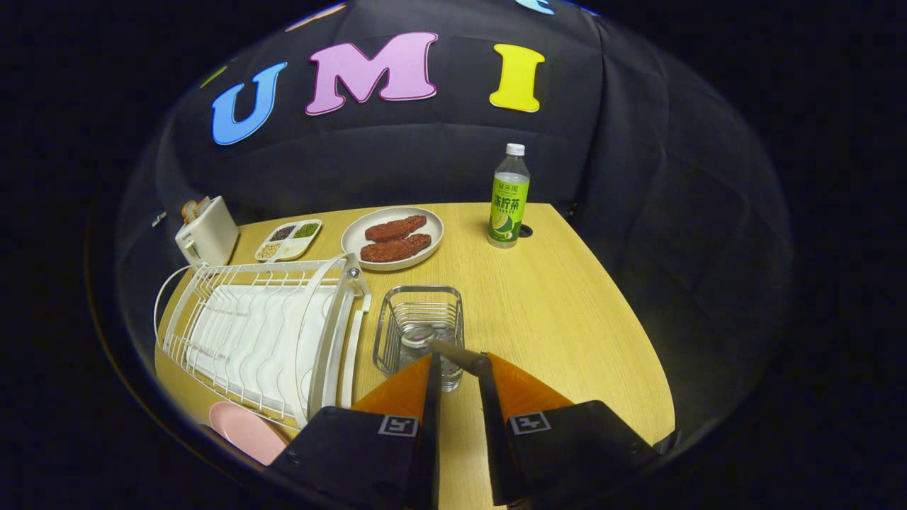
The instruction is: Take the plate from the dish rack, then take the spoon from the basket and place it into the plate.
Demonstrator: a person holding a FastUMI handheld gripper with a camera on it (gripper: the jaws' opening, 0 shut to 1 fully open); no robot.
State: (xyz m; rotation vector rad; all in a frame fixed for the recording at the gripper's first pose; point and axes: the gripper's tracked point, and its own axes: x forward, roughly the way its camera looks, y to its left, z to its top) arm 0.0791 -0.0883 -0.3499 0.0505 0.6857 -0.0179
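Wooden table (553, 297) is set before a black cloth wall. At the near edge the gripper (459, 368) is closed on the spoon (460, 358), whose handle is clamped between both fingertips; its bowl end hangs over the wire basket (419, 327) just beyond the fingers. A white dish rack (262, 333) stands left of the basket. The pink plate (246, 431) lies near-left of the gripper, beside the rack's near corner.
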